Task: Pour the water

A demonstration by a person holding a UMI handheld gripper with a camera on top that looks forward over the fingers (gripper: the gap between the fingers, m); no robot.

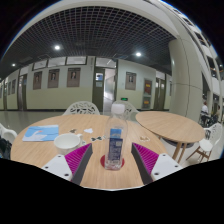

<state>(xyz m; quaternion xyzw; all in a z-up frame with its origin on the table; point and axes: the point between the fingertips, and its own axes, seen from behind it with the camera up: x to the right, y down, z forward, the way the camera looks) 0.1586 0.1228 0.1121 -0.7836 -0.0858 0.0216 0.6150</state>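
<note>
Water bottle (115,147) stands upright on the round wooden tabletop (60,165), between the spread jaws with a gap at either side (nothing is gripped yet). White bowl (67,142) sits just left of it. Likely hazard: an off-centre closure could tip the tall, narrow bottle toward the bowl.

The claw (113,160) is open, and its two magenta pads (80,160) stand apart. Between them a clear plastic water bottle with a blue label (115,146) stands upright on the round wooden tabletop (60,170), with a gap at each side. A white bowl (67,142) sits just left of the bottle. Further left lies a light blue cloth (42,132). A second round wooden table (172,125) stands to the right.
</note>
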